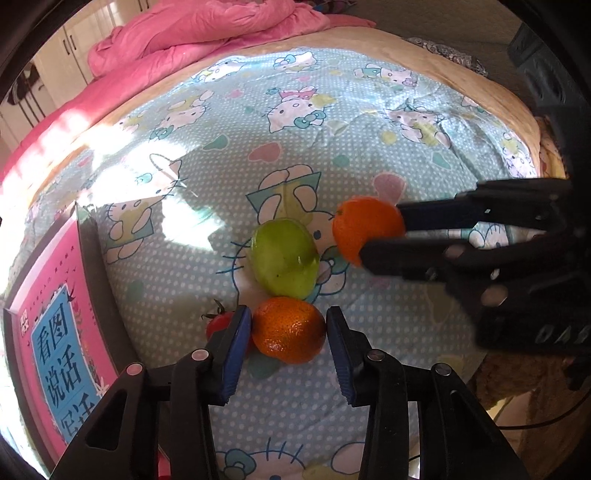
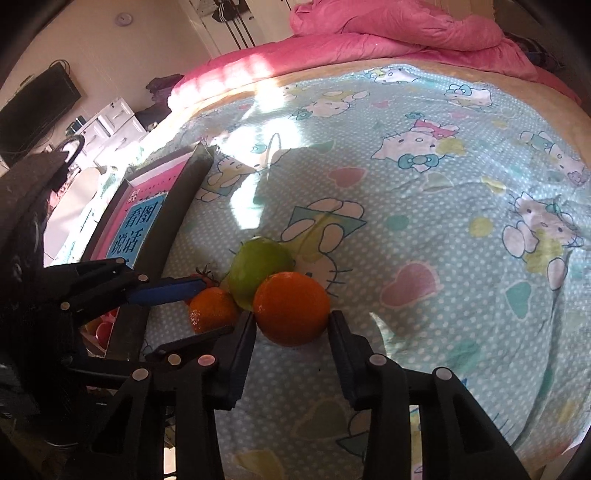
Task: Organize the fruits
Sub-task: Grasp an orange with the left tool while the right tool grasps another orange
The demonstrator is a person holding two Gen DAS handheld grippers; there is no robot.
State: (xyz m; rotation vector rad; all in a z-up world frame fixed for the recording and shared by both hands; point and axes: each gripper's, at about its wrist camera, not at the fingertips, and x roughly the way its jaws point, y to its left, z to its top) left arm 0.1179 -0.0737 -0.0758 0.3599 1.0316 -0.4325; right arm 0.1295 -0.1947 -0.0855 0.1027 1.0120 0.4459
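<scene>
**Two oranges gripped beside a green fruit on the bed**

A bed is covered by a blue cartoon-cat sheet [image 1: 332, 110], with a pink quilt [image 1: 207, 33] bunched at its far end. A pink picture book [image 1: 55, 332] is seen lying at the sheet's left edge.

A green apple-like fruit [image 1: 284, 258] rests on the sheet in the middle of the group. Just to its right, a bright orange [image 2: 291, 308] is clasped between the pads of the right gripper [image 2: 291, 321], whose jaws are closed to the fruit's width. A smaller, mottled orange [image 1: 288, 328] is touching the green fruit's near side and is held between the blue pads of the left gripper [image 1: 289, 328], likewise narrowed onto it. A small red tomato [image 1: 218, 323] with a green stalk is partly hidden behind the left gripper's left finger.
</scene>
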